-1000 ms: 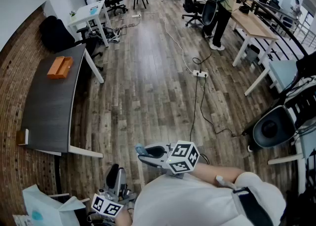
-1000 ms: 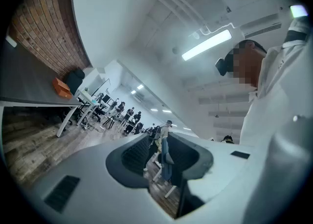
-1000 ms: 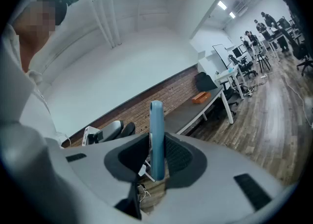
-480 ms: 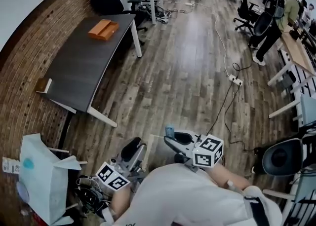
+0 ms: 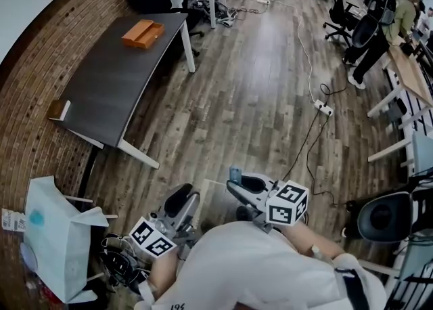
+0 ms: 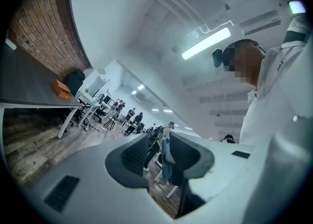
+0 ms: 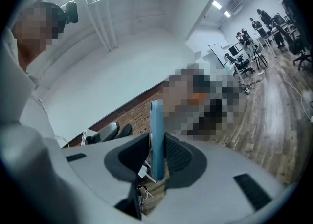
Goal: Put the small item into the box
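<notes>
**Fig.** Wooden floor of an open office, seen from above, with a long dark table beside a brick wall. An orange box lay near the tabletop's far end. Both grippers were held low in front of the person, over the floor and well apart from the table.

- **Left gripper**: the jaws stood a little apart, with nothing between them.
- **Right gripper**: the jaws were closed on the small blue item, a thin flat slab standing upright. It was clamped by its two broad faces low down, and its upper part stood out beyond the jaw tips.

The item appeared light, stiff and smooth-sided. The broad faces seemed the safest hold, as a thin piece gripped near one end could pivot or slip.
</notes>
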Demonstrator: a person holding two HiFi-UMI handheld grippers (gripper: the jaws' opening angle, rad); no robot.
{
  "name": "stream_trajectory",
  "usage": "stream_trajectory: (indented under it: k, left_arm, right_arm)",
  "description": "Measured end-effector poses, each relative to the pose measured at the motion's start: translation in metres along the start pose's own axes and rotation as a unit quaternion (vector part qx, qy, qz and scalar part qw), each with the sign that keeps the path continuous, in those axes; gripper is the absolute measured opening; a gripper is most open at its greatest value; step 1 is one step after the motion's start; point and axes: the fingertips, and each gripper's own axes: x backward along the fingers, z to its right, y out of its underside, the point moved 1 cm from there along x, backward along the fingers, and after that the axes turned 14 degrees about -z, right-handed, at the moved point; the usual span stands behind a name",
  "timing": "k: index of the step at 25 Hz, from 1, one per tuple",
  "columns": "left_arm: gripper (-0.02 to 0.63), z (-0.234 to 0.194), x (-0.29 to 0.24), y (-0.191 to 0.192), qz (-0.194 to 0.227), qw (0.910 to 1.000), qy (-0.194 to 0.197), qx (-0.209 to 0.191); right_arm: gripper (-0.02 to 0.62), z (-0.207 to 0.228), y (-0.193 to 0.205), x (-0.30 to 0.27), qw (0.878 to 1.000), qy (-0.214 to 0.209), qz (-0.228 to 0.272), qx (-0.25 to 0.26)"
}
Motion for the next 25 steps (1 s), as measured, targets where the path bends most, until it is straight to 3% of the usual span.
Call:
stream_trajectory:
  k: [25]
  left_arm:
    - [0.071, 0.003, -0.065, 0.009, 0.035, 0.9987, -0.034, 0.012]
  right_arm:
    - [0.103, 0.073, -0.012, 0.033, 0.999, -0.018, -0.048, 0.003]
